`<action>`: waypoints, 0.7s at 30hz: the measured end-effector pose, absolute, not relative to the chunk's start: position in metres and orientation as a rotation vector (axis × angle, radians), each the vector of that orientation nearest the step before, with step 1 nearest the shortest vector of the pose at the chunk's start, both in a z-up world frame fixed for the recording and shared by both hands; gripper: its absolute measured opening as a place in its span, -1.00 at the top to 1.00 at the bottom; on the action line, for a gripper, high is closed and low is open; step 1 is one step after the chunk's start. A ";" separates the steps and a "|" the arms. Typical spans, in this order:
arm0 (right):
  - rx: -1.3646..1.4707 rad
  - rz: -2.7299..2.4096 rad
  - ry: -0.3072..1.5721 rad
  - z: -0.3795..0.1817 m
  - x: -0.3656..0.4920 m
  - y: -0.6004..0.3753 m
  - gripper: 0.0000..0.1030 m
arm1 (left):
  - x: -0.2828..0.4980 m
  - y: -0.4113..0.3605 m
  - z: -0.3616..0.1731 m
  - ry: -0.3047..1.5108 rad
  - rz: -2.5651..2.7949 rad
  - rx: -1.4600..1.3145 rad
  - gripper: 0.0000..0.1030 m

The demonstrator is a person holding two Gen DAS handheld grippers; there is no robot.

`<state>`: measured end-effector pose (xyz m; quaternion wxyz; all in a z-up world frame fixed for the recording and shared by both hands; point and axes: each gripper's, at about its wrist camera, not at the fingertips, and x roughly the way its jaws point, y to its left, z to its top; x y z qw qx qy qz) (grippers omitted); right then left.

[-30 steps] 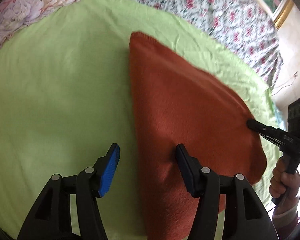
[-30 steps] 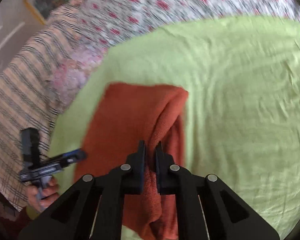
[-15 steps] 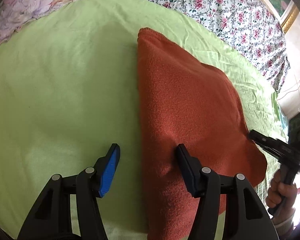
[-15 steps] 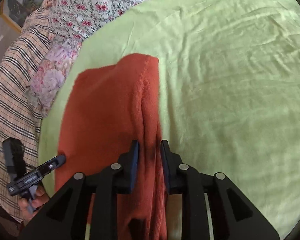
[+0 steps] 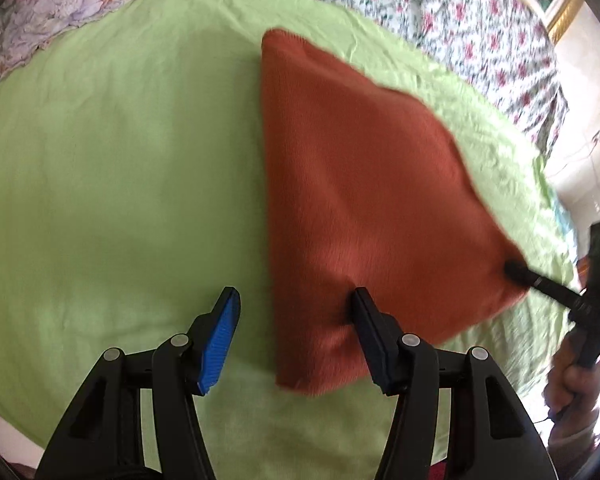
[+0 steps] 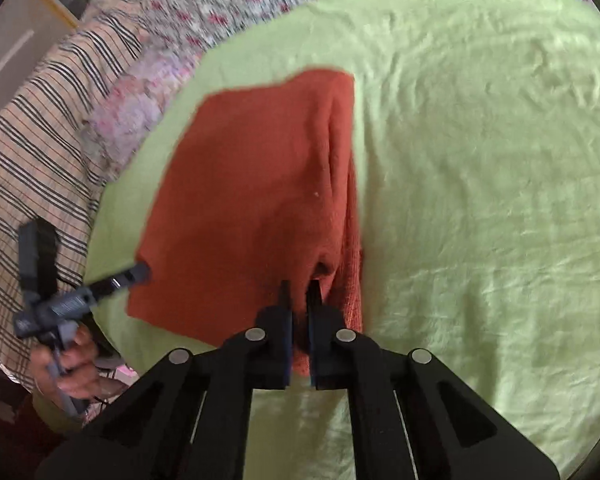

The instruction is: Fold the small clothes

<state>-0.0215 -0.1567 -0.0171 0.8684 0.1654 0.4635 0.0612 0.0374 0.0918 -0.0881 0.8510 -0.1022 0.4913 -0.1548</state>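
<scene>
While I hold both tools over the bed, I note that the rust-orange knitted garment lies folded on the lime-green sheet, right of centre in the left wrist view and left of centre in the right wrist view. My left claw stands spread: its blue-padded finger is over bare sheet, apart from the cloth, while the dark finger rests against the garment's near part, so the garment's left edge falls between the two without being pinched. My right claw is pressed together on the garment's near right edge; its jaws have just been closing, with a gathered ridge of the knit caught between them and a crease running from that point toward the far corner. In the left wrist view the same claw's tip meets the garment's right corner, and the hand gripping its handle shows at the right margin. In the right wrist view the other hand shows at the left margin. Floral bedding borders the sheet on the far side, and striped fabric lies at far left. Both views are somewhat blurred.
</scene>
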 end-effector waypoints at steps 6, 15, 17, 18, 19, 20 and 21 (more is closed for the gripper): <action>0.324 0.069 1.039 -0.047 -0.024 -0.169 0.91 | 0.029 0.083 -0.093 1.021 -0.298 -0.130 -0.15; 0.322 0.042 0.980 -0.008 -0.020 -0.181 0.79 | 0.041 0.100 -0.050 0.919 -0.392 -0.215 -0.09; 0.328 0.071 0.939 0.003 -0.007 -0.180 0.79 | 0.047 0.092 -0.041 0.892 -0.448 -0.223 -0.09; 0.331 0.082 0.930 0.006 0.002 -0.177 0.79 | 0.049 0.088 -0.039 0.880 -0.470 -0.224 -0.09; 0.329 0.099 0.917 0.008 0.013 -0.173 0.79 | 0.051 0.085 -0.037 0.871 -0.492 -0.228 -0.09; 0.323 0.123 0.900 0.010 0.027 -0.168 0.79 | 0.053 0.079 -0.038 0.867 -0.535 -0.238 -0.09; 0.327 0.145 0.891 0.011 0.040 -0.164 0.79 | 0.055 0.077 -0.040 0.871 -0.561 -0.243 -0.09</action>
